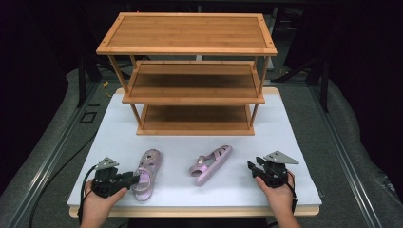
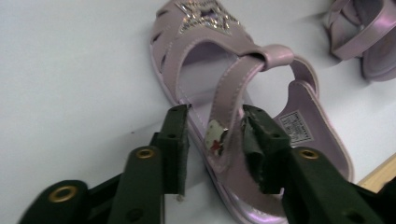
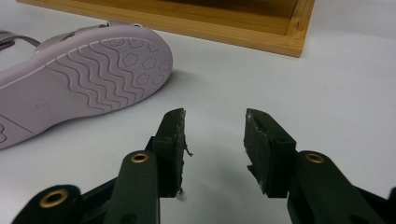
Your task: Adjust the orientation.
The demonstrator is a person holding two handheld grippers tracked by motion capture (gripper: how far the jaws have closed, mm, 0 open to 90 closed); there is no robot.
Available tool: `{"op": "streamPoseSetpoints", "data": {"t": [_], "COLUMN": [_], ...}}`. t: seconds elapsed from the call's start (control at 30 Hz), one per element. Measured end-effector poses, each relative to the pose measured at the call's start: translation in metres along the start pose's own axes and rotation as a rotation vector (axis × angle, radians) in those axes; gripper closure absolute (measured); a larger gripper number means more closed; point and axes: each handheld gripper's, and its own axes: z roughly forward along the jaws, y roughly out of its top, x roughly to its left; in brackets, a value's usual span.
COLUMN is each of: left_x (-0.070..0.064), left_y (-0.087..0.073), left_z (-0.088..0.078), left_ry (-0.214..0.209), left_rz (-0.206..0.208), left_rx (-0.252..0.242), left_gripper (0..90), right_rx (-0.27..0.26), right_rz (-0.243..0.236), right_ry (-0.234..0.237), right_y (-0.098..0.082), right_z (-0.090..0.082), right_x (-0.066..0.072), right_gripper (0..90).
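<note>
Left gripper (image 2: 215, 135) jaws are spread around the ankle strap of the near sandal (image 1: 147, 173), pads not pressing (strap between them). Right gripper (image 3: 214, 135) is held open, empty. Second sandal (image 1: 211, 164) lies on its side mid-table, wooden rack (image 1: 187, 71) behind.

Left gripper (image 1: 135, 179), held in the left hand (image 1: 97, 202) near the lower left, points rightward, jaws parted. Right gripper (image 1: 250, 166), held in the right hand (image 1: 278, 194) near the lower right, points leftward, jaws standing apart with nothing between them.
</note>
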Motion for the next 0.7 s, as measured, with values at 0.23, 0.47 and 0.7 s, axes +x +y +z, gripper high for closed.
{"op": "streamPoseSetpoints", "data": {"t": [0.23,0.47,0.7], "left_x": [-0.004,-0.004,0.000], "left_y": [0.004,0.025,0.057], "left_z": [0.000,0.009,0.024], "left_ry": [0.069,0.035,0.033], "left_rz": [0.065,0.132,0.248], "left_rx": [-0.012,-0.031,0.045], "left_gripper": [82.2,82.9,82.7], "right_rx": [0.000,-0.001,0.002], "right_rz": [0.003,0.006,0.014], "right_ry": [0.004,0.010,0.006], "right_y": [0.000,0.000,-0.001], "right_z": [0.000,0.000,0.001], "right_x": [0.000,-0.001,-0.003], "right_gripper": [58.4,58.6,58.6]}}
